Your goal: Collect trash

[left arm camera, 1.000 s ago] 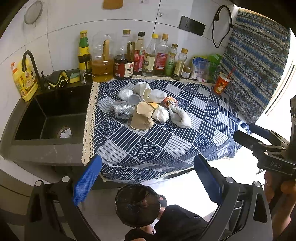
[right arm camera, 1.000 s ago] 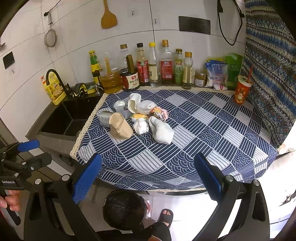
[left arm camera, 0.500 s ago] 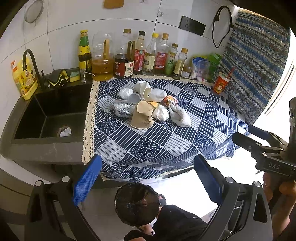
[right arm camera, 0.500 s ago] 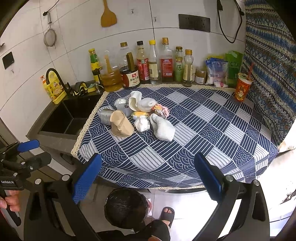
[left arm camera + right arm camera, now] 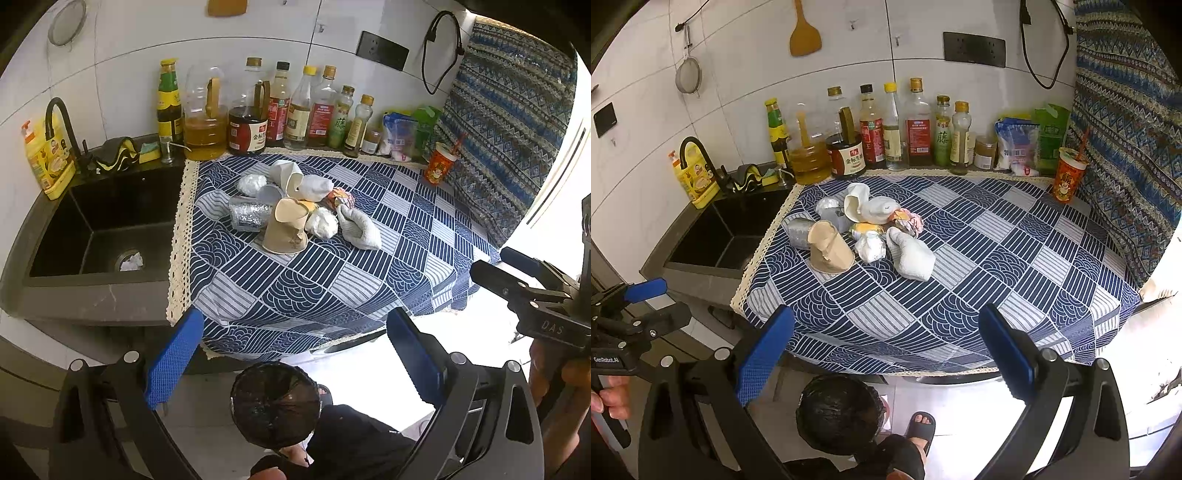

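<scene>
A pile of trash lies on the blue patterned cloth (image 5: 332,288): a tan paper cup (image 5: 286,230) (image 5: 827,247), a crushed silver cup (image 5: 249,218), a white paper cup (image 5: 286,173), crumpled white tissue (image 5: 322,225) (image 5: 870,248), a white wad (image 5: 360,230) (image 5: 912,256) and a colourful wrapper (image 5: 340,197). A black-lined trash bin (image 5: 275,404) (image 5: 836,410) stands on the floor below the counter edge. My left gripper (image 5: 293,354) hangs open above the bin, short of the counter. My right gripper (image 5: 884,354) is open too, equally far from the pile, with nothing between its fingers.
A black sink (image 5: 99,229) with a tap is left of the cloth. Several bottles (image 5: 295,110) line the back wall, and an orange cup with a straw (image 5: 439,166) stands at the back right. A patterned curtain (image 5: 509,129) hangs on the right. A person's sandalled foot (image 5: 921,424) is beside the bin.
Almost nothing has changed. In the left wrist view the right gripper has drifted slightly to the left; both stay open and the trash pile is untouched.
</scene>
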{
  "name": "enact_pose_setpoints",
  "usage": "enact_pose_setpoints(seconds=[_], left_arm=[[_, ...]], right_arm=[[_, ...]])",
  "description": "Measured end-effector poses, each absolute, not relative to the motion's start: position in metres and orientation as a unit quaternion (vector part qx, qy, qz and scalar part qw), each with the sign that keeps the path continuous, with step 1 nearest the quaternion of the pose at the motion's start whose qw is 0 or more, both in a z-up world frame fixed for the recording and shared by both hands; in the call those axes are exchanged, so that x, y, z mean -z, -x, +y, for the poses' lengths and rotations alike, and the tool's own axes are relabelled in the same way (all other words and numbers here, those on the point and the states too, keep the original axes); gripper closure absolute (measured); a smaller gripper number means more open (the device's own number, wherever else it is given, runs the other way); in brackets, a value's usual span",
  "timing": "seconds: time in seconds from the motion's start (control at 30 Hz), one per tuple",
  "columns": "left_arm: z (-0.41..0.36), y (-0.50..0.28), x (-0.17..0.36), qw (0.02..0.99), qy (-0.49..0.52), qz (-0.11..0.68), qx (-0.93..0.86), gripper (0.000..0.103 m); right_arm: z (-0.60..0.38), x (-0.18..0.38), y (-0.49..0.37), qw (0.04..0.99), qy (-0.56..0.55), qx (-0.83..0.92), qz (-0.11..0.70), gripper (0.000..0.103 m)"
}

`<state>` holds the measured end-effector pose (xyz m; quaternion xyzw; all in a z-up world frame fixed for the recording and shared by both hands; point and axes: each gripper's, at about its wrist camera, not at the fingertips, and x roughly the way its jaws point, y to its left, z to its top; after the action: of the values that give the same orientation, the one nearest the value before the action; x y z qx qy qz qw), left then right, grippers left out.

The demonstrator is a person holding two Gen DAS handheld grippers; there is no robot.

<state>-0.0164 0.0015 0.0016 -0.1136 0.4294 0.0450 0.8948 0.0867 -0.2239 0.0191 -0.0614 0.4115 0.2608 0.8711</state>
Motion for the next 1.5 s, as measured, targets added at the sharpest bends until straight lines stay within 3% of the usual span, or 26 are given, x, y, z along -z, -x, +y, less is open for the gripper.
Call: enact_pose_setpoints(seconds=[0.43, 0.9, 1.5], left_arm=[[0.009, 0.01, 0.005, 0.892, 0.121, 0.433, -0.04, 0.007], [0.018, -0.044, 0.029, 0.879, 0.14, 0.455, -0.031, 0.007], [0.026, -0.159, 0.085, 0.845, 0.173, 0.506, -0.023, 0.008]], right_arm=[[-0.221, -0.014, -0.089, 0.865, 0.067, -0.261, 0.423, 0.004], [-0.212, 0.005, -0.164, 0.849, 0.047, -0.278, 0.447, 0.004], [-0.195, 0.092, -0.272, 0.791, 0.039, -0.301, 0.532, 0.007]])
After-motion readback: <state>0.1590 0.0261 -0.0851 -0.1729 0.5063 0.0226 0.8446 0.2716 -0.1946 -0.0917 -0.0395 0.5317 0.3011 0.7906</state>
